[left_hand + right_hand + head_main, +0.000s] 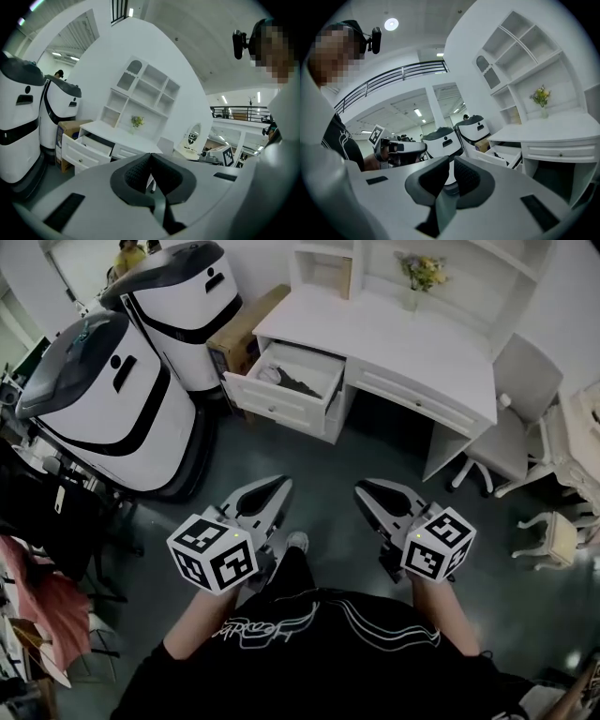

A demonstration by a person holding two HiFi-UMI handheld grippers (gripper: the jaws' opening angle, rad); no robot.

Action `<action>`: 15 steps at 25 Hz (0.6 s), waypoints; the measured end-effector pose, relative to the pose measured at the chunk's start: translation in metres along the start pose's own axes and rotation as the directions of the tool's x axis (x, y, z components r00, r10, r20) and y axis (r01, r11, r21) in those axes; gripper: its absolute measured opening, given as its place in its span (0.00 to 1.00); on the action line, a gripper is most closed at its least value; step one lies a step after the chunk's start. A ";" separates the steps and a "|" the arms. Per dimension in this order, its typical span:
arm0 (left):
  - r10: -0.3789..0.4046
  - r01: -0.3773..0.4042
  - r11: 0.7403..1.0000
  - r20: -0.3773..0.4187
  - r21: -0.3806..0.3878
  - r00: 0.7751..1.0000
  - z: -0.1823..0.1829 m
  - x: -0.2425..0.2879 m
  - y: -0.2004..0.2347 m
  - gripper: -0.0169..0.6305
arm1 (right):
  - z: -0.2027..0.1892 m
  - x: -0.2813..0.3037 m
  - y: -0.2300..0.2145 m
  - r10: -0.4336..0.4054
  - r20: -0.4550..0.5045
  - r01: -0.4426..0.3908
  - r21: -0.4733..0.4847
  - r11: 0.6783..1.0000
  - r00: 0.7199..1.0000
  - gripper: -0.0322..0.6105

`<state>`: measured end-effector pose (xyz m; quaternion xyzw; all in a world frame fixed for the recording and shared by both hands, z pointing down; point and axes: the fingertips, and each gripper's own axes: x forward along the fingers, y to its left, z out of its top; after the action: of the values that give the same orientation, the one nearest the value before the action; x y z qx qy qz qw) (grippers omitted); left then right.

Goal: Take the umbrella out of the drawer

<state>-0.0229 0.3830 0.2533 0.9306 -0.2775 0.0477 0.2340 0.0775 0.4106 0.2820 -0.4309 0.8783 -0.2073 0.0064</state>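
Holding nothing, left gripper [269, 490] and right gripper [372, 493] are closed, well apart from the umbrella [302, 385] inside the open drawer [272, 405].

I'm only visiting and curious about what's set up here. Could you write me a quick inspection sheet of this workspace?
Surface: white desk with a shelf unit, its top bare except for a vase of yellow flowers.
Job's things: white desk drawer stands pulled open; a dark object, likely the umbrella, lies inside.
Clutter: brown cardboard box on the floor beside the drawer.
Grippers: left gripper and right gripper are both shut, empty and well short of the drawer.
Cables: nothing seen.
Surroundings: two large white-and-black machines left of the desk; white chair to its right.
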 end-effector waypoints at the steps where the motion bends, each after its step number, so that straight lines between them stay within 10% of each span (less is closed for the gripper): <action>1: 0.001 -0.001 1.000 -0.013 -0.006 1.000 0.009 0.011 0.022 0.05 | 0.006 0.022 -0.012 -0.001 -0.009 0.001 0.010 1.000 1.000 0.14; 15: 0.016 -0.023 0.996 -0.079 -0.084 0.997 0.108 0.122 0.277 0.05 | 0.077 0.261 -0.138 -0.021 -0.103 0.023 0.027 0.999 0.995 0.14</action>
<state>-0.0742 0.0694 0.2976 0.9144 -0.2789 0.0746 0.2837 0.0319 0.1104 0.3066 -0.4292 0.8697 -0.2413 -0.0349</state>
